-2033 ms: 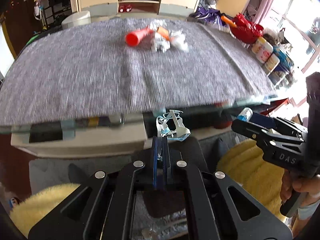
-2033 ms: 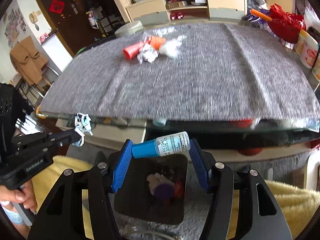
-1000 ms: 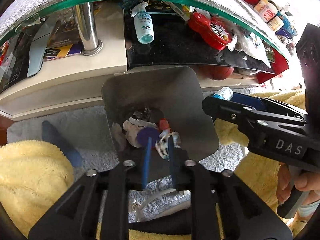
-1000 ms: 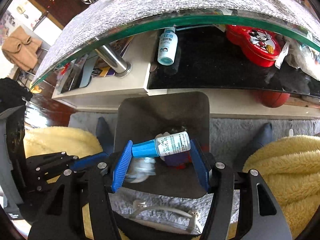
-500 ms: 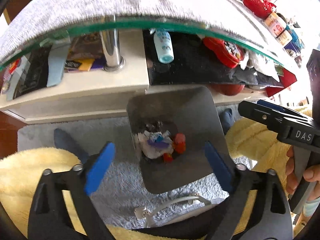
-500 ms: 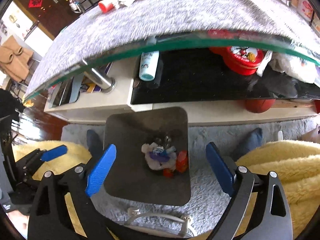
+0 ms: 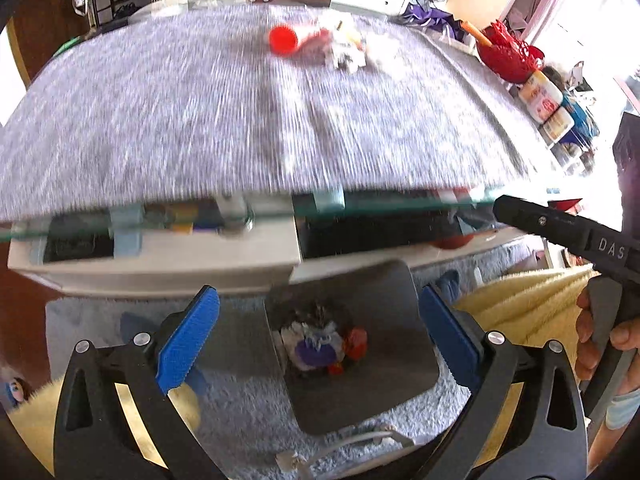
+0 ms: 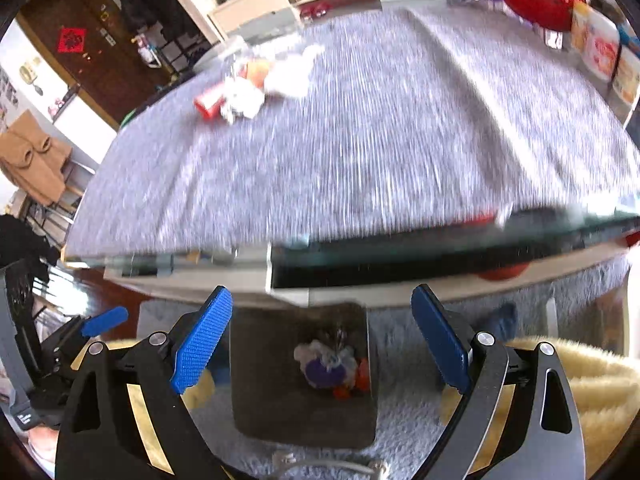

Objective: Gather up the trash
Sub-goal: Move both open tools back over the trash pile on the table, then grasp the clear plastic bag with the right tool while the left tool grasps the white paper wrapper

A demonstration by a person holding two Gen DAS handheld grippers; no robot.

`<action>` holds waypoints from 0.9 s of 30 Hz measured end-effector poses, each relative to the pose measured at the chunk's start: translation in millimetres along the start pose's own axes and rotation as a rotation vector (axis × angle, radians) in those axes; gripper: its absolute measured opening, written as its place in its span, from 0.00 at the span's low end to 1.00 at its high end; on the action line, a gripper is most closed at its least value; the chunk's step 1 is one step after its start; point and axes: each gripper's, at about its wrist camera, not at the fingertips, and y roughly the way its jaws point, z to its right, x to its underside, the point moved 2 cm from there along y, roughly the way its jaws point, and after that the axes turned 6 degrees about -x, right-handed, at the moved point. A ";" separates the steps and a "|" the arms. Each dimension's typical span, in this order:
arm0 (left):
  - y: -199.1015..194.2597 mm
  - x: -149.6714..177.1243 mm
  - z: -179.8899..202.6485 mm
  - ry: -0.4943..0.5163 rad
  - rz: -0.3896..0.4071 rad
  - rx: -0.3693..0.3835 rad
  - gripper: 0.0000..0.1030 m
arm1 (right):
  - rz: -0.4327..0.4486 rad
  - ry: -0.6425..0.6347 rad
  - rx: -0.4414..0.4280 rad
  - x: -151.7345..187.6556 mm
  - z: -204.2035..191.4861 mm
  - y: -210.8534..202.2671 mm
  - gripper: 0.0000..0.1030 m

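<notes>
A grey woven cloth (image 7: 240, 120) covers the glass-topped table, with a red cup and crumpled white wrappers (image 7: 320, 46) left at its far side. Below its near edge, the square metal bin (image 7: 400, 312) on the floor holds dropped trash (image 7: 320, 344). Above it the left gripper (image 7: 316, 332) and right gripper (image 8: 320, 332) have just spread wide, empty.

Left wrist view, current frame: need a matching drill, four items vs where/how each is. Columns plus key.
Items
1. red cup
2. metal bin
3. left gripper
4. purple scrap

Places or states
A. on the floor rug, in front of the table
B. jaws wide open, nothing between them
C. lying on its side on the grey tablecloth
D. inside the bin with other trash

Pairs: 1-C, 2-A, 3-B, 4-D
</notes>
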 end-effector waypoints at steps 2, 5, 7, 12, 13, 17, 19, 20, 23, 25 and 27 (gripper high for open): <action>-0.4 -14.7 -0.2 0.003 0.013 -0.007 0.92 | 0.015 -0.006 -0.001 -14.0 -1.5 0.6 0.89; 1.2 -39.3 -0.1 0.001 0.033 -0.009 0.92 | 0.045 -0.016 -0.003 -42.3 -3.6 3.1 0.89; 2.6 -55.3 1.1 0.007 0.043 -0.008 0.92 | 0.061 -0.022 -0.002 -60.0 -2.5 5.7 0.89; 9.8 -93.8 7.6 0.032 0.065 -0.007 0.92 | 0.093 -0.032 0.001 -103.0 -2.5 18.9 0.89; 13.3 -102.8 9.9 0.038 0.068 -0.010 0.92 | 0.095 -0.034 0.004 -108.6 -2.2 21.5 0.89; 24.2 -127.3 12.8 0.049 0.071 -0.010 0.92 | 0.099 -0.042 0.005 -136.1 -0.3 37.0 0.89; 31.4 -139.1 14.6 0.056 0.068 -0.009 0.91 | 0.101 -0.046 0.006 -146.8 -0.9 42.7 0.87; 34.8 -145.0 16.0 0.060 0.069 -0.008 0.91 | 0.101 -0.048 0.007 -149.5 -2.0 46.1 0.83; 43.5 -156.8 20.2 0.072 0.071 -0.002 0.86 | 0.081 -0.054 -0.008 -160.8 -2.7 59.8 0.70; 53.1 -166.0 23.9 0.081 0.059 0.005 0.75 | 0.067 -0.065 -0.009 -164.9 -3.3 66.9 0.64; 61.9 -171.9 27.1 0.082 0.042 0.014 0.67 | 0.054 -0.070 -0.016 -168.0 -4.0 74.1 0.60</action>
